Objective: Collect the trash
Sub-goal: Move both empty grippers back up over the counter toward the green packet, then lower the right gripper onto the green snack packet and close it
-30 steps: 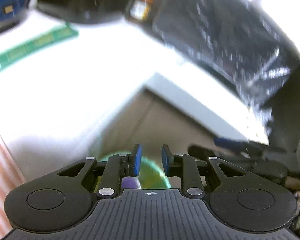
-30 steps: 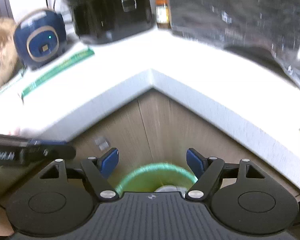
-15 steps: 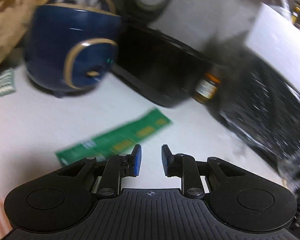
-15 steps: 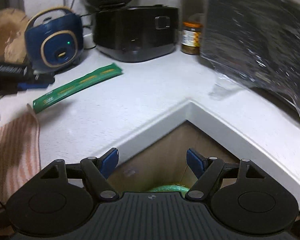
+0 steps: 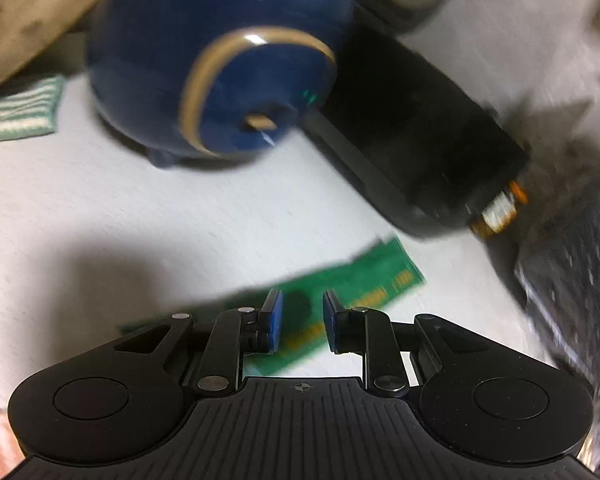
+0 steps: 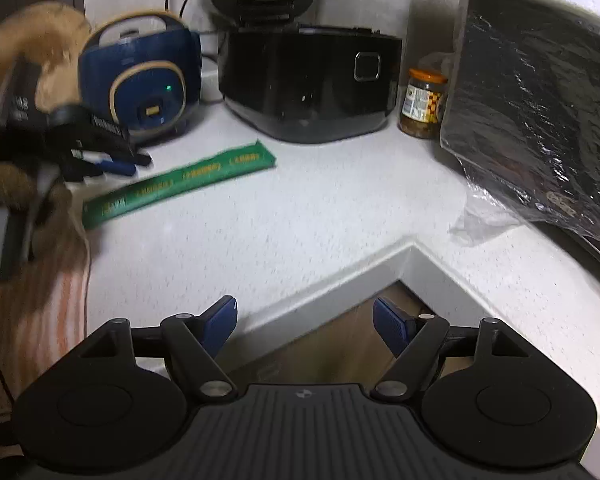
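My left gripper [image 5: 300, 322] now hangs over the green wrapper [image 5: 364, 280] near the worktop's [image 5: 100, 200] back corner, no longer above the green bin below its front edge. My right gripper [image 6: 305, 322] now faces the worktop instead of that bin.

Wrapper [image 6: 178, 182]: green, yellow print. Cooker [image 6: 144, 88]: navy, tan trim. Second cooker [image 6: 312, 80]: black. Counter [image 6: 300, 220]: white, speckled. Cloth [image 5: 20, 110]: green-white stripes. Jar [image 6: 423, 102]: orange lid. Gripper pads [image 6: 220, 322]: blue.
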Demonstrator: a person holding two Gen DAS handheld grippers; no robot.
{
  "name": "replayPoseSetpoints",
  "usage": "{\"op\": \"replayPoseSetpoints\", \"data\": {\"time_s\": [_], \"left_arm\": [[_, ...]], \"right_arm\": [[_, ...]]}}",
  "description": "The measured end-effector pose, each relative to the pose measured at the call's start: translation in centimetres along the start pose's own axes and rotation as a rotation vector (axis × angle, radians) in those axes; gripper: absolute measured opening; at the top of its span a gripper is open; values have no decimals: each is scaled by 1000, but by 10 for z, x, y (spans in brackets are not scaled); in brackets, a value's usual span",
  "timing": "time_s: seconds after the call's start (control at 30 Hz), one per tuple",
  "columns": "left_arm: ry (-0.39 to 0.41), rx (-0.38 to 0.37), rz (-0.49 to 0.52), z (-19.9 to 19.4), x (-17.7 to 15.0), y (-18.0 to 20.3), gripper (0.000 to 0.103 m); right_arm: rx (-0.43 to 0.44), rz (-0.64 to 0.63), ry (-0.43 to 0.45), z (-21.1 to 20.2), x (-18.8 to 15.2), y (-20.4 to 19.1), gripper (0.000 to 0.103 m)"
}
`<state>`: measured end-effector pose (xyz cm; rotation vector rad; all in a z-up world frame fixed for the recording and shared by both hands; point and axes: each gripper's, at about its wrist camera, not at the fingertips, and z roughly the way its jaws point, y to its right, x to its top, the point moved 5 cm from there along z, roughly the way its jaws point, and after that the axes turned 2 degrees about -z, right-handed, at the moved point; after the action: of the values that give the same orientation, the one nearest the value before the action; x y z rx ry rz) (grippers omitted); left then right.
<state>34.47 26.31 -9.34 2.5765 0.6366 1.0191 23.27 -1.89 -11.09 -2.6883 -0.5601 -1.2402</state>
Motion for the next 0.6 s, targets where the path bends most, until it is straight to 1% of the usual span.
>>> {"op": "replayPoseSetpoints", "data": {"time_s": [0.03,0.13,0.23,0.3,0.4,0.43,0.5,0.6], "left_arm": [[-13,5,23,2,-5,8,25],[-66,-12,82,5,-22,31,25],[-111,7,175,11,-42,49,25],[-103,26,252,9,-49,59,25],[-34,70,381,0,-47,71,25],[-15,84,404,-2,-43,71,25],[2,113,401,-1,-34,66,25],[34,142,305,-1,-17,44,25]], "right_arm": [[3,3,6,1,2,4,76],[23,29,16,5,6,18,76],[51,54,10,12,5,28,76],[70,72,0,16,4,32,76],[90,76,2,19,4,34,76],[92,72,4,20,5,34,76],[99,64,9,23,8,33,76],[113,24,17,32,20,25,76]]}}
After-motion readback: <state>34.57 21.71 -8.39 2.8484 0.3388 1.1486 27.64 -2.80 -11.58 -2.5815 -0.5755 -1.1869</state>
